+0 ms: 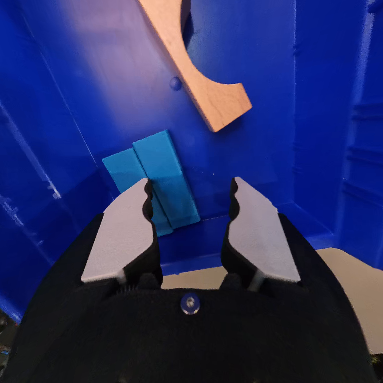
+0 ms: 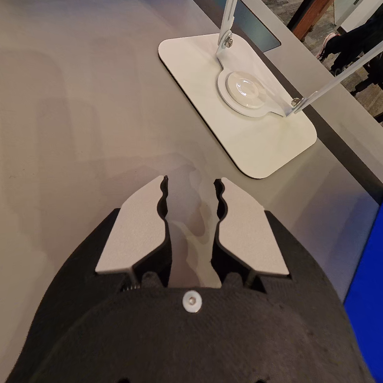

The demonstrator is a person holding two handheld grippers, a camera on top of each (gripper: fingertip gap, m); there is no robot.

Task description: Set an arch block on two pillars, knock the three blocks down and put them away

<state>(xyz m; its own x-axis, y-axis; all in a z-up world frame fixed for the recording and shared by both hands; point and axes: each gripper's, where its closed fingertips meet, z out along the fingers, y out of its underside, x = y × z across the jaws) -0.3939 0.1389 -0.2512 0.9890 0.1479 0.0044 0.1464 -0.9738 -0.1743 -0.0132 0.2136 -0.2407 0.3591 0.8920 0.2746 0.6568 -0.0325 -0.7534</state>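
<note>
Deep blue plastic bin (image 1: 62, 103) ahead of left claw (image 1: 191, 182), jaws apart, empty. Inside, beyond the tips: curved natural-wood arch block (image 1: 207, 87), lying flat; nearer, two light-blue rectangular pillar blocks (image 1: 163, 178) side by side, touching. Right claw (image 2: 190, 182) parted, empty, over grey tabletop (image 2: 83, 103); white flat stand base (image 2: 259, 134) ahead-right. No legible writing.

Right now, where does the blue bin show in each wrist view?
Left wrist view: the blue bin fills most of the frame, holding the wooden arch block and two light blue blocks.
Right wrist view: only a blue strip of it at the right edge.
Shared landmark: the grey tabletop.
</note>
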